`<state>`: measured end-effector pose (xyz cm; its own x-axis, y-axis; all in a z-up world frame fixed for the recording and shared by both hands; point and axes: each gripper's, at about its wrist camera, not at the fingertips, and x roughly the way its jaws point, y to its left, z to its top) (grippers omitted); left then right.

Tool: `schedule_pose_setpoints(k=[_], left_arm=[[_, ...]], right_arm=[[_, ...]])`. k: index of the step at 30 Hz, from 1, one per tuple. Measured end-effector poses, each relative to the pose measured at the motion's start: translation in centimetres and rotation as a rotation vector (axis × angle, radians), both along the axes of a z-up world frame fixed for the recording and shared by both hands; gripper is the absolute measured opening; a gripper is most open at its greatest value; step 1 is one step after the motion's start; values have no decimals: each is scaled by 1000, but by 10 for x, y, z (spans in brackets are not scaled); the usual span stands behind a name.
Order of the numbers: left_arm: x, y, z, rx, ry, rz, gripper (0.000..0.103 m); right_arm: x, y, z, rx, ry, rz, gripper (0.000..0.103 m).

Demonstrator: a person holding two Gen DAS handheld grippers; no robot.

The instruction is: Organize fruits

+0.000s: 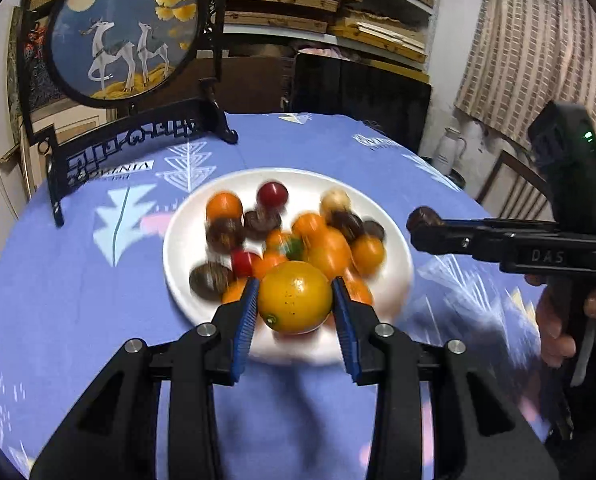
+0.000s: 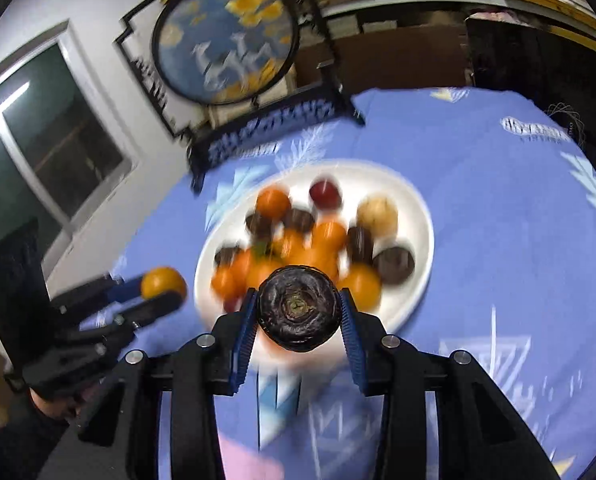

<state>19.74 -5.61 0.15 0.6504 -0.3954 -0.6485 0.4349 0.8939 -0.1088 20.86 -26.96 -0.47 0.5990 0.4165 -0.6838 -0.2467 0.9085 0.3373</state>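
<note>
A white plate point(image 1: 185, 240) on the blue tablecloth holds several small fruits: orange, red, dark brown and one pale. My left gripper point(image 1: 295, 282) is shut on a yellow-orange citrus fruit point(image 1: 293, 300), held just above the plate's near rim. In the right wrist view the same gripper point(image 2: 165, 292) and its fruit point(image 2: 162, 282) appear left of the plate point(image 2: 420, 216). My right gripper point(image 2: 298, 294) is shut on a dark brown wrinkled fruit point(image 2: 298, 308) over the plate's near edge. From the left wrist view it point(image 1: 422, 222) enters from the right, carrying that dark fruit point(image 1: 424, 215).
A round framed deer picture point(image 1: 125, 36) on a black stand rises at the table's back left. Shelves of wooden boards fill the back wall. A chair point(image 1: 510, 184) and white jug point(image 1: 450, 152) stand beyond the right table edge. A hand point(image 1: 558, 320) grips the right tool.
</note>
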Motion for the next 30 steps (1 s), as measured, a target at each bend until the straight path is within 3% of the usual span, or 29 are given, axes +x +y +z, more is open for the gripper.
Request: schedule_pose_setpoints(k=[6, 8, 10, 11, 13, 14, 16, 18, 22, 24, 27, 30], left_arm=[[63, -13, -21, 28, 88, 68, 36], [66, -10, -26, 4, 117, 89, 51], [60, -6, -23, 1, 90, 106, 88], [51, -4, -19, 13, 55, 123, 91], [37, -1, -15, 22, 38, 116, 96], [31, -1, -14, 24, 44, 110, 98], [9, 3, -17, 29, 73, 96, 98], [-16, 4, -22, 35, 89, 95, 98], [-60, 9, -22, 68, 57, 154, 98], [-78, 12, -16, 77, 28, 189, 98], [-105, 16, -4, 35, 4, 200, 98], [-130, 17, 9, 53, -38, 221, 98]], right_arm=[[59, 8, -6, -10, 5, -57, 43], [61, 9, -9, -19, 8, -71, 54], [55, 9, -8, -25, -8, -67, 59], [47, 9, -7, -37, -17, -63, 60], [25, 4, -7, -33, -26, -60, 71], [12, 1, -7, -27, -29, -64, 75], [-15, -6, -8, -24, -39, -80, 93], [-50, -14, -9, -23, -56, -105, 99], [-95, -23, -10, -47, -88, -141, 99], [-109, -24, -8, -109, -105, -151, 99], [-125, -27, -2, -163, -118, -171, 99], [-145, -30, 4, -172, -144, -174, 99]])
